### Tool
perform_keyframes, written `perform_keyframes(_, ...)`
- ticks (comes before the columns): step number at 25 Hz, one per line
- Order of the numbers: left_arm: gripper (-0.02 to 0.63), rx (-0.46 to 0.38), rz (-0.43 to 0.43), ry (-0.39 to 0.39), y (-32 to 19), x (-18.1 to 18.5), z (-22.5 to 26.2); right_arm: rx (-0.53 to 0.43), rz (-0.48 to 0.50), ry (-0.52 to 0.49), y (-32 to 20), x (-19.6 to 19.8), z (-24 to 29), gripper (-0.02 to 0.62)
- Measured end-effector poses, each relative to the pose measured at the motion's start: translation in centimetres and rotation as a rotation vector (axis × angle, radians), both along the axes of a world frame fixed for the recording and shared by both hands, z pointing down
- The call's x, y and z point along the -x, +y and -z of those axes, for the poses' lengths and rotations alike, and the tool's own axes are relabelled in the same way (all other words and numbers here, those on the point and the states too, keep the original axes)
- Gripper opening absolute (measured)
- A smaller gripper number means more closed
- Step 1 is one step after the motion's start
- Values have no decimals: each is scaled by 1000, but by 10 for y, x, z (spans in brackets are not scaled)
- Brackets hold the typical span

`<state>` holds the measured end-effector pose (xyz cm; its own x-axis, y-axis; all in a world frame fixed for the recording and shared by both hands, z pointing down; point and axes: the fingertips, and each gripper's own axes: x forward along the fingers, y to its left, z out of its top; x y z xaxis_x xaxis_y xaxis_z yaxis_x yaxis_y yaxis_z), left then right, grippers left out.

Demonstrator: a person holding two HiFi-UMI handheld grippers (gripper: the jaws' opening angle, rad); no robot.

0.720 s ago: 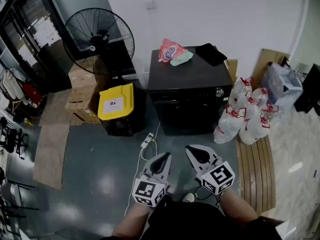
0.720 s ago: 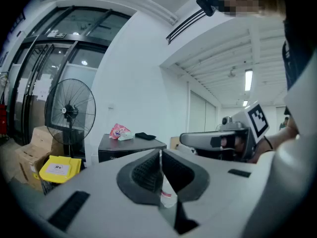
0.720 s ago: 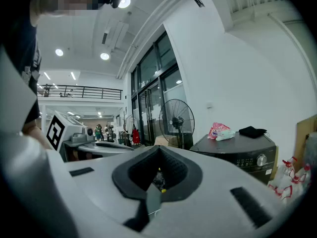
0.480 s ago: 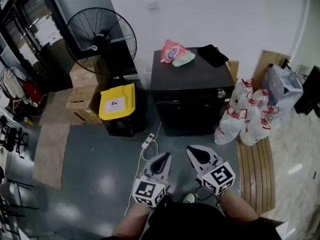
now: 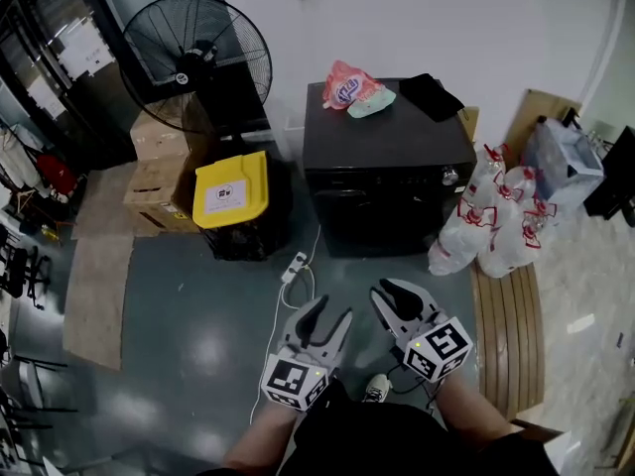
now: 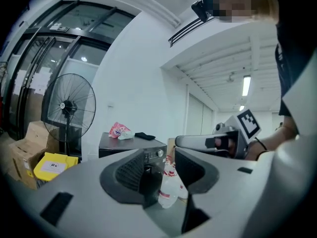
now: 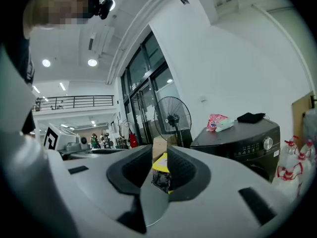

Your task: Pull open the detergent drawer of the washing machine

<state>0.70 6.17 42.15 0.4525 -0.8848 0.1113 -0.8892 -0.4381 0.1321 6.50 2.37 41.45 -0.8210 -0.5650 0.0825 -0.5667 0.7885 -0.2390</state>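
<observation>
You hold both grippers low over the grey floor (image 5: 189, 305), pointing roughly level toward the washing machine (image 5: 387, 181). The left gripper (image 5: 330, 310) has its fingers (image 6: 130, 175) spread, with nothing between them. The right gripper (image 5: 389, 288) has its fingers (image 7: 136, 167) drawn close, leaving only a narrow empty gap.

The black washing machine stands against the white wall, well ahead of the 2 grippers and untouched. Its detergent drawer is too dark to pick out on the front panel. A pink bag (image 5: 349, 85) and a black cloth (image 5: 432, 95) lie on its top. A yellow-lidded bin (image 5: 231, 191) sits just to its left and plastic bottles (image 5: 486, 231) to its right.
</observation>
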Motion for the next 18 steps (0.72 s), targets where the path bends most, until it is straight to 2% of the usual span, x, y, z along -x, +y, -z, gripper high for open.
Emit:
perform_keyframes(3,219,13,-15,6,-11,13,-2,35,-21,-19,-14,12,-8,126)
perform_keyframes(5,242,12,-36,6,-19,22,-8,62,-40,-42,-26,20,-12,172)
perform_keyframes(10,259,24,-63,2,-40,48,-4,130,-78,-95,-54,44,-17,278)
perform_keyframes(18,284,11,-119,-18,-66,101,-7,183,-148,-138,-94,92,-30,334)
